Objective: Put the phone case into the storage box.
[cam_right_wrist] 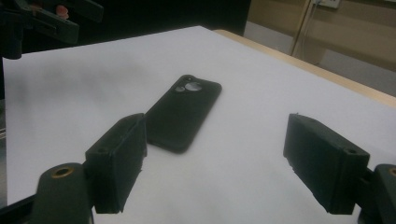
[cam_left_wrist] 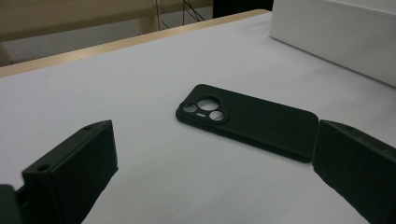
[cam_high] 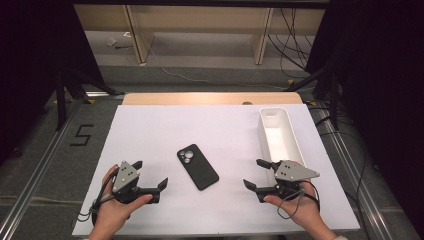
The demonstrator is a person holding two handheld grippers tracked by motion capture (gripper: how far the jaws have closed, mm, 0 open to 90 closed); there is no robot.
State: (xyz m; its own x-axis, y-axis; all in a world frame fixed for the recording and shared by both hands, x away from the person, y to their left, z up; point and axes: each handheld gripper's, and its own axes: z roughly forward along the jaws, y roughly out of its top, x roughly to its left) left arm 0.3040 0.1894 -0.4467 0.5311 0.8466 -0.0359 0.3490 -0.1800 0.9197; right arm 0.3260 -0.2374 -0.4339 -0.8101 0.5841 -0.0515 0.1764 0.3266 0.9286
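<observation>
A "5" (cam_high: 81,135) is taped on the grey floor left of the white worktop (cam_high: 150,130); left tongs (cam_high: 150,176) and right tongs (cam_high: 252,175) gape empty near its front edge, black phone case (cam_high: 197,166) mid-worktop between them, white bin (cam_high: 280,135) along the right edge

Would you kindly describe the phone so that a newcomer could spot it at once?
On the white table sheet, look midway between the two hand-held tongs. The phone lies flat there, camera side up: the sole black slab, unlike the long white bin at the right.

Each hand-held gripper: black body, two blocky black jaws with screw holes, grey triangular top plate, trailing black cable.
</observation>
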